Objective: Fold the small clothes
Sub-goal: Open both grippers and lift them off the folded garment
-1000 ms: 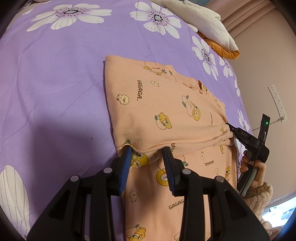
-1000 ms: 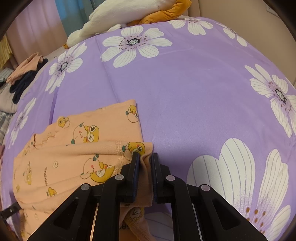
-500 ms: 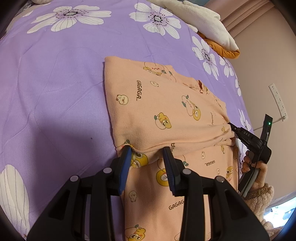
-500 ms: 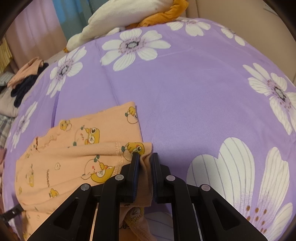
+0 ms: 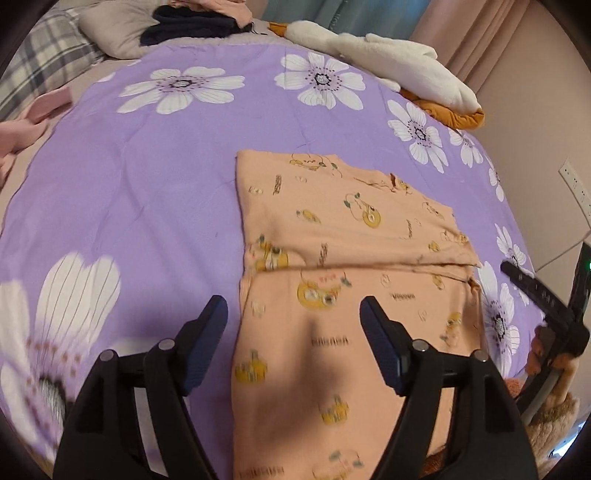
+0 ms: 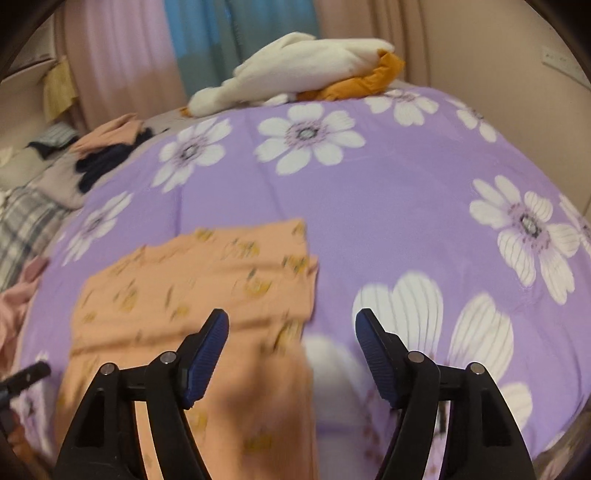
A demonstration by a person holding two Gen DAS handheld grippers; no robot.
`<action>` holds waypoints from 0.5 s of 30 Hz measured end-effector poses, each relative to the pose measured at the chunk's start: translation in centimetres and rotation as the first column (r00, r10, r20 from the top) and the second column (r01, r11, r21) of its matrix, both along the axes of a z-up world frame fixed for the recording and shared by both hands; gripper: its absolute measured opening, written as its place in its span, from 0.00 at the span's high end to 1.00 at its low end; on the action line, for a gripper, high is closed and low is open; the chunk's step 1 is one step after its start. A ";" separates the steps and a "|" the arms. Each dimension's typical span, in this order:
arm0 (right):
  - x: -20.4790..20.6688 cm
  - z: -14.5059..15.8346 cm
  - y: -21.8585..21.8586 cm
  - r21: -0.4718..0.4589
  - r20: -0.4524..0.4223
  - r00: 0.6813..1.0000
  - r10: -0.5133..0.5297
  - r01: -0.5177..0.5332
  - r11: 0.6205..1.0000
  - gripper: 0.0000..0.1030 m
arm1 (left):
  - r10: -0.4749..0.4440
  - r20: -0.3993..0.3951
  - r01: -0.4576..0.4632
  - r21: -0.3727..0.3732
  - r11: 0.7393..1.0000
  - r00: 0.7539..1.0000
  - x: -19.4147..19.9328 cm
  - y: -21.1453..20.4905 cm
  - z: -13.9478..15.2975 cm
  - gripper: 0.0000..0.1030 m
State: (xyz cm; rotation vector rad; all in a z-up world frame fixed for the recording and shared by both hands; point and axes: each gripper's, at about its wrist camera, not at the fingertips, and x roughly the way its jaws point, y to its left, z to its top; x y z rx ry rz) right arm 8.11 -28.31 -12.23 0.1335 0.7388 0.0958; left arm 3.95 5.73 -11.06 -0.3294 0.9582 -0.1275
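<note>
Both sets of jaws opening, nothing between the pads: left gripper [image 5: 293, 319] and right gripper [image 6: 291, 332] hang above the peach cartoon-print cotton garment [image 5: 343, 258], which lies flat mid-bed on the purple flowered bedspread [image 5: 147, 184], far part doubled over, likely to set the crease. White plush blanket [image 5: 388, 66] at 1 o'clock, dark clothes pile [image 5: 188, 26] at 11; neither obstructs.

1. The peach garment [image 5: 343, 266] ran off the bottom edge of the left wrist view; in the right wrist view its prints were smeared by blur.
2. The right tool [image 5: 546, 299] was cut off at the left view's right edge.
</note>
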 end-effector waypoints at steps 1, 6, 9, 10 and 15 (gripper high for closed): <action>-0.7 -0.2 -0.1 0.018 -0.007 1.000 0.016 -0.015 1.000 0.31 | 0.018 0.001 -0.018 0.004 1.000 1.000 -0.9 0.0 0.1 0.24; -3.8 -1.0 -0.5 0.103 -0.032 0.994 0.106 -0.103 0.989 0.31 | 0.063 -0.013 -0.063 0.054 0.997 0.998 -3.6 -0.6 -0.4 0.23; -5.3 -1.5 -0.8 0.126 -0.048 0.990 0.131 -0.124 0.984 0.31 | 0.065 -0.032 -0.064 0.048 0.997 0.997 -4.9 -0.7 -1.1 0.23; -5.8 -1.8 -0.9 0.134 -0.061 0.988 0.141 -0.132 0.982 0.31 | 0.065 -0.038 -0.064 0.036 0.997 0.997 -5.4 -0.7 -1.4 0.23; -8.2 -3.3 -1.4 0.153 -0.099 0.980 0.170 -0.154 0.976 0.31 | 0.050 -0.082 -0.051 -0.008 0.999 0.995 -7.5 -0.7 -3.1 0.24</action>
